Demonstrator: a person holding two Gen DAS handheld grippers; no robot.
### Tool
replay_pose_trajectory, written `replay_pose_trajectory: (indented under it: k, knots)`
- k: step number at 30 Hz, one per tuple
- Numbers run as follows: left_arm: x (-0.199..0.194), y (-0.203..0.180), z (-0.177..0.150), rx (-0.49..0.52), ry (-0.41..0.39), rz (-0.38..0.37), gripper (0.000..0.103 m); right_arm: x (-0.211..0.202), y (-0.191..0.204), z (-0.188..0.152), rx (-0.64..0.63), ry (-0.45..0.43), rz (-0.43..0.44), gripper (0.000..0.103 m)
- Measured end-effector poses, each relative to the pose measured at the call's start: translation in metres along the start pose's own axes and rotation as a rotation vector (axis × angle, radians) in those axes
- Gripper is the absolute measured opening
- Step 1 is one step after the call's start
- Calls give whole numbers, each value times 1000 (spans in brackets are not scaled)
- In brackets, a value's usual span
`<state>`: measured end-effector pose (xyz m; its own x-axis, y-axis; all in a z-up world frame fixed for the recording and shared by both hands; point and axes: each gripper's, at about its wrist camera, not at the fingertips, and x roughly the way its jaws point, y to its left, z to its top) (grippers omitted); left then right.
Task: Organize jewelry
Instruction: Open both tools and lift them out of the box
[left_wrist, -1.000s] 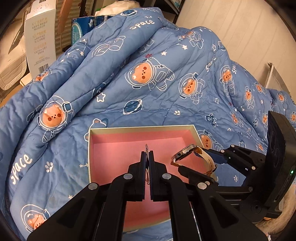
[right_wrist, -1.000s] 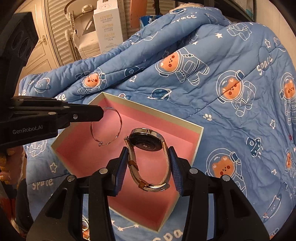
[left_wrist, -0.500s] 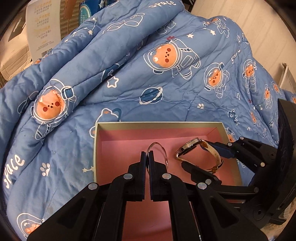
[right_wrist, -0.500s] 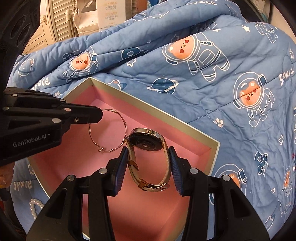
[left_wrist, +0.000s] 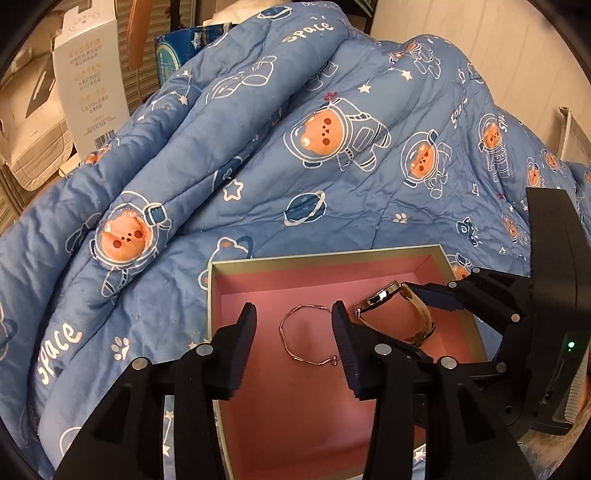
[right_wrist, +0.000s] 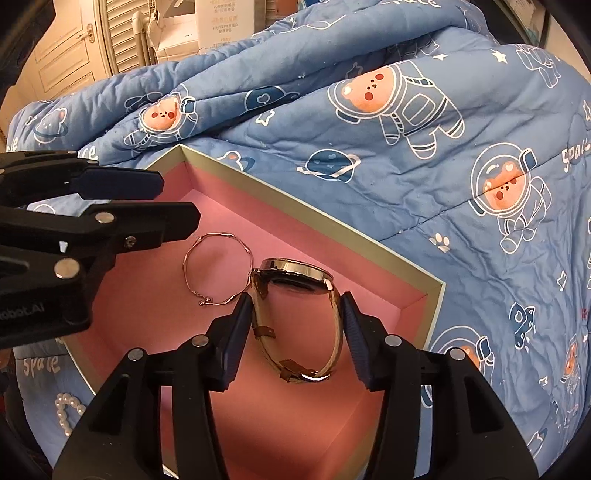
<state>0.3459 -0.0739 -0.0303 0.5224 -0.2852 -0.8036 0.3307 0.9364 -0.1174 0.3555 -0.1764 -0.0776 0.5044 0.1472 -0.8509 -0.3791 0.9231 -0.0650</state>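
Left wrist view: the left claw (left_wrist: 293, 325) is spread wide above the thin bangle (left_wrist: 303, 338), which lies on the pink floor of the box (left_wrist: 321, 260) on the blue quilt (left_wrist: 258, 155).

Right wrist view: the right claw (right_wrist: 295, 312) pinches the watch (right_wrist: 295, 291) by its strap, inside the box (right_wrist: 314, 221), just beside the bangle (right_wrist: 216, 273). A pearl string (right_wrist: 68, 411) lies on the quilt (right_wrist: 424, 129).

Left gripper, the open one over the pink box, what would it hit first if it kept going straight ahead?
Most likely the thin rose-gold wire bangle, lying between the left gripper fingers' line on the pink-lined box floor. Depth is unclear; it might pass above and reach the box's far wall instead.
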Motion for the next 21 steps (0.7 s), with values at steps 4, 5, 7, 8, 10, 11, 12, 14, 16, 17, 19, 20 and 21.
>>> replay_pose_trajectory:
  k: [4, 5, 7, 8, 10, 11, 12, 14, 16, 17, 19, 20, 21]
  knots:
    - [-23, -2, 1, 22, -52, 19, 57, -14, 0, 0, 6, -43, -2, 65]
    - [-31, 0, -1, 11, -78, 26, 66, -20, 0, 0, 13, -61, 0, 69]
    - [-49, 5, -6, -17, -136, 38, 80, -33, 0, 0, 30, -95, 7, 75]
    - [-57, 6, -9, -24, -162, 43, 85, -40, 0, -2, 39, -111, 13, 76]
    - [-69, 5, -20, -16, -193, 53, 89, -52, 2, -6, 56, -132, 25, 76]
    - [-74, 3, -26, -1, -200, 61, 92, -58, 4, -9, 68, -140, 29, 76]
    - [-78, 0, -33, 17, -205, 73, 94, -65, 4, -13, 79, -152, 36, 78]
    - [-85, -4, -50, 51, -213, 102, 96, -79, 8, -21, 93, -181, 45, 84]
    - [-91, -7, -66, 63, -222, 121, 96, -94, 14, -33, 96, -211, 40, 84]
    - [-94, -7, -74, 59, -226, 121, 96, -100, 17, -39, 93, -221, 36, 84]
    - [-100, -7, -92, 41, -226, 119, 96, -110, 20, -51, 87, -234, 23, 84]
    - [-102, -6, -99, 30, -225, 117, 96, -115, 21, -58, 83, -241, 14, 84]
    - [-104, -5, -107, 20, -223, 115, 96, -119, 22, -65, 79, -246, 3, 84]
